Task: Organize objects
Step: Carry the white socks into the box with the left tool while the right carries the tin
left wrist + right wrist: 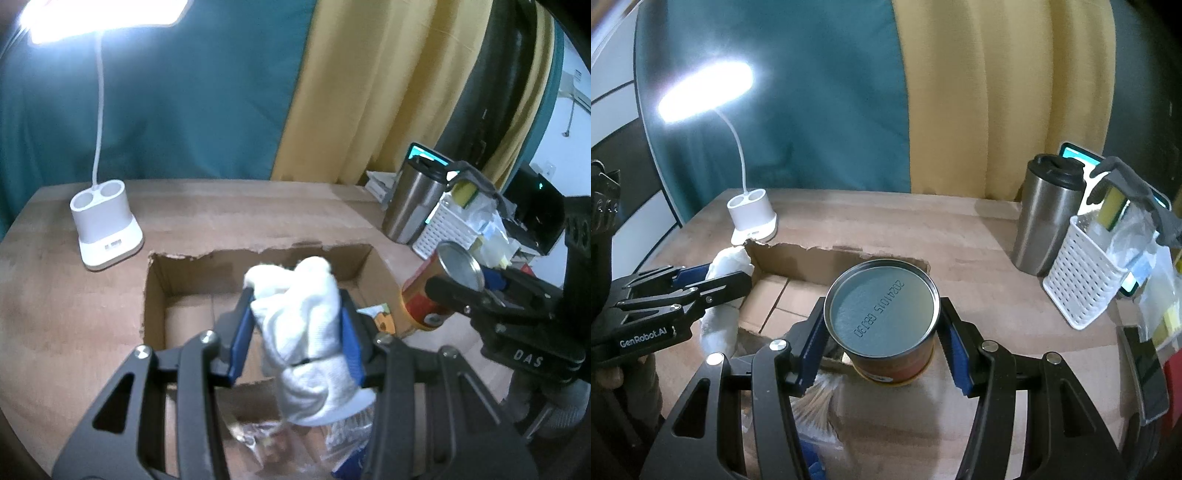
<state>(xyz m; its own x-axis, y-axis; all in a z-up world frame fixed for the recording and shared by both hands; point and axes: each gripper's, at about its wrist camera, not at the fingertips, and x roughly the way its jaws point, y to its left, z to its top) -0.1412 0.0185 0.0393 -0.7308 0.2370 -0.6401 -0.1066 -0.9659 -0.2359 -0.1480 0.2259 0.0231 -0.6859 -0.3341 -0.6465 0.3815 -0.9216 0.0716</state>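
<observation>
A: Where's the white knitted cloth bundle [303, 332]?

B: Clenched in the left gripper [295, 332] above the torn brown cardboard box [177, 280]; its lower end is cut off.

A: And the right gripper [882, 343]?

B: Grasping a red-and-orange tin can [882, 321]; label unreadable.

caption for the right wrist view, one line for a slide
Right gripper holds a can beside the cardboard box.
</observation>
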